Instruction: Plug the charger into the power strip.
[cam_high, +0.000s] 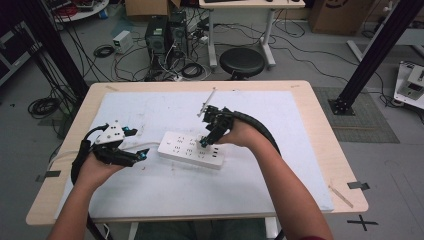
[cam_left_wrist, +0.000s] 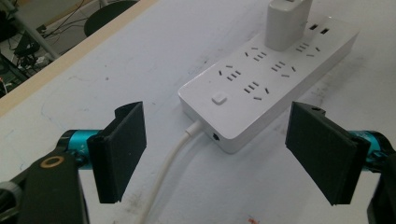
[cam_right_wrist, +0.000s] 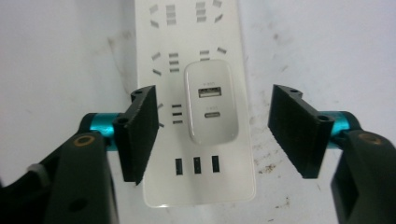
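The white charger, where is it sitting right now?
The white charger is plugged upright into the power strip, near the end away from its cord, between the right tool's open jaws.

No words, brands or numbers can be read. The charger (cam_right_wrist: 211, 103) between the right gripper's fingers (cam_right_wrist: 140, 133) bears faint print, too small to read.

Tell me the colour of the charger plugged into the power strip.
White charger, like the power strip; clearest in the right gripper view.
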